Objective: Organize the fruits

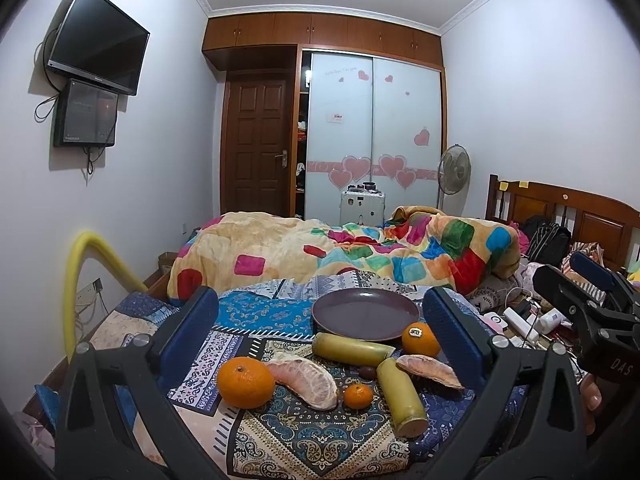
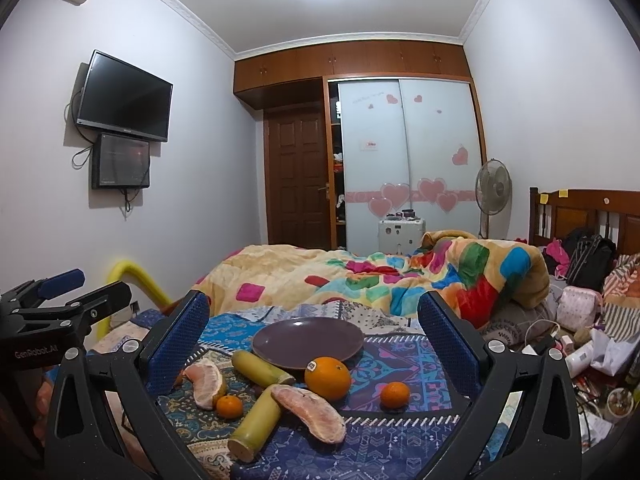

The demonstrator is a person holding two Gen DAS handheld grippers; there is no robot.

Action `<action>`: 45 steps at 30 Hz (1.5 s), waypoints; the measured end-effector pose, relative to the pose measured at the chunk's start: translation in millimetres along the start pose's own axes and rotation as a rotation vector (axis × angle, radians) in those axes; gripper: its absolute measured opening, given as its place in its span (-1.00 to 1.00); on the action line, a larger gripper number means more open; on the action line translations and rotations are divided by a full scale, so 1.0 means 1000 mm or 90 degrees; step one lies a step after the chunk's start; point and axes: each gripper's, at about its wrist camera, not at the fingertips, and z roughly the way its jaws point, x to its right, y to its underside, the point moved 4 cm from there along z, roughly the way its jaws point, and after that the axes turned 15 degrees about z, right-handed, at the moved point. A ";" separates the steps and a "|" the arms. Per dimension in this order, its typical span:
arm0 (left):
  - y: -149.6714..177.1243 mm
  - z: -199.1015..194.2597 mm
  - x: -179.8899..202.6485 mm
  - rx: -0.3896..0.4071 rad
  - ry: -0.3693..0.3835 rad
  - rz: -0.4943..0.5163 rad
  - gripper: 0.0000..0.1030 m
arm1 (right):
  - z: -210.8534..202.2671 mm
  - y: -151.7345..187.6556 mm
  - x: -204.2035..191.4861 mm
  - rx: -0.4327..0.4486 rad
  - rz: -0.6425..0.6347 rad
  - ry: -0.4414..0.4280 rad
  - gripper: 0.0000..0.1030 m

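On the patterned bedspread (image 2: 400,360), fruits are lying before the empty plate (image 2: 308,342); your left gripper (image 1: 320,336) and right gripper (image 2: 312,344) are hovering, fingers apart. The oranges (image 2: 327,377) are risking rolling on soft bedding.

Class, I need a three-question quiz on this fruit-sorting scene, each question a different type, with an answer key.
1. True or false: the plate already holds fruit.
2. Multiple choice: the stickered orange lies (A) on the plate, (B) on the cloth beside the plate, (C) in a claw.
3. Short answer: are the left claw and right claw open or shut?

Key:
1. False; it is bare.
2. B.
3. Both open, holding nothing.
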 end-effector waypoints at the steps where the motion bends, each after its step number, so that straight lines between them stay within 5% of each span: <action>1: 0.000 0.000 0.000 0.000 -0.001 0.000 1.00 | 0.000 0.000 0.000 0.000 0.000 0.000 1.00; 45: 0.001 -0.003 -0.001 0.003 0.001 0.003 1.00 | 0.001 -0.001 -0.004 0.004 0.005 -0.008 1.00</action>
